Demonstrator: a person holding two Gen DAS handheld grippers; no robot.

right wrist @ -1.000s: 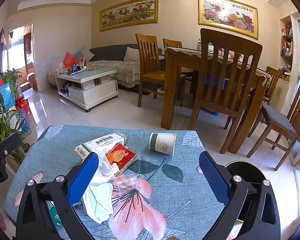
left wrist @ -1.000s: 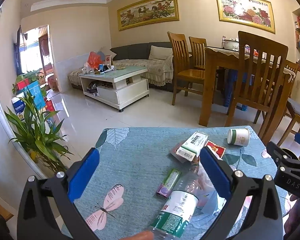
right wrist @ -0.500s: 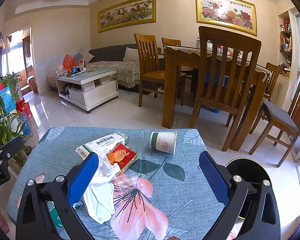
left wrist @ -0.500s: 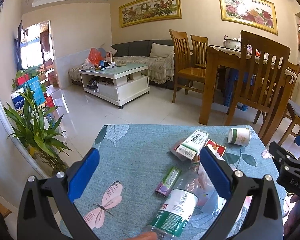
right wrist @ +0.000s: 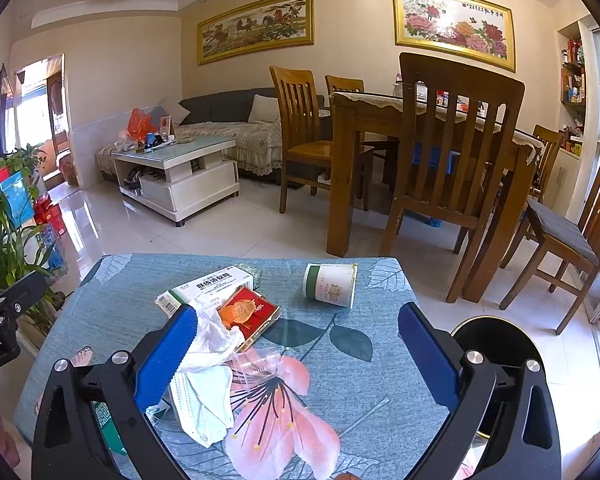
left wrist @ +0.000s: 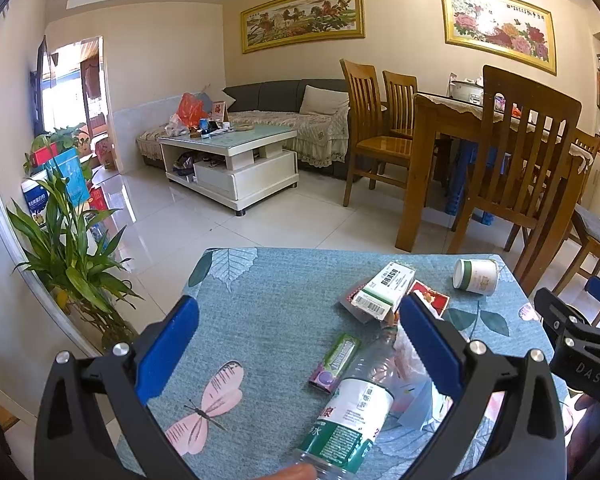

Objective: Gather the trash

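My left gripper [left wrist: 300, 332] and right gripper [right wrist: 298, 340] both gape wide, holding nothing. The clear plastic bottle [left wrist: 352, 412] lies near the blue flowery tablecloth's [left wrist: 260, 320] close edge; its left side is bare.

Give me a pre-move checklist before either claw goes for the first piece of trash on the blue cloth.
1. Left claw open and empty: ok.
2. Right claw open and empty: ok.
3. Plastic bottle lying between the left claw's fingers: ok, though its base runs out of frame.
4. Paper cup free of other items: ok, tipped on its side, apart from the pile.
5. Black bin within reach beside the table: cannot tell; only its rim shows.
6. Crumpled tissue separate from the face mask: not ok, they overlap.
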